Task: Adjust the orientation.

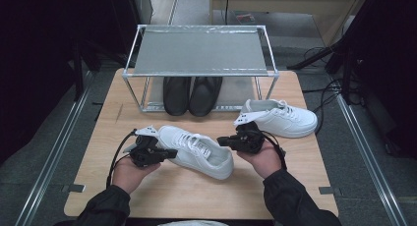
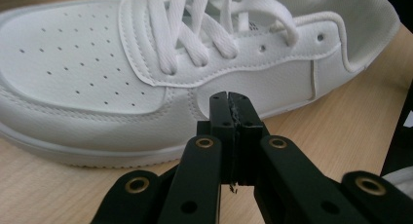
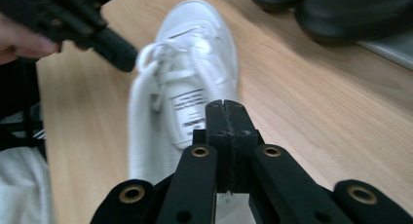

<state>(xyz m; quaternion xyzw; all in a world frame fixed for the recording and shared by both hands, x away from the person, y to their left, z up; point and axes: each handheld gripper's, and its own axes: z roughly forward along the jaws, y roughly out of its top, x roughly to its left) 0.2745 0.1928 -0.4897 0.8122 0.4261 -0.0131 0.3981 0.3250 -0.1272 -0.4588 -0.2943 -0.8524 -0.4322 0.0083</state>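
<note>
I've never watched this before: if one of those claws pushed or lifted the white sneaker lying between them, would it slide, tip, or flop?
The sneaker would probably slide rather than roll or tip, since its flat sole rests on smooth wood. It looks light for its size, so a push should move it easily. The upper seems padded and somewhat soft, and the laces are loose, so these may give or dangle when lifted.

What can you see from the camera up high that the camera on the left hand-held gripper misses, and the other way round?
The high view takes in the metal-framed shoe rack, the pair of black shoes under it and a second white sneaker. The left gripper view gives close detail: the toe's tiny perforations and the left hand-held gripper with its black jaws shut together. Both show the white lace-up leather sneaker on the light wooden table.
</note>
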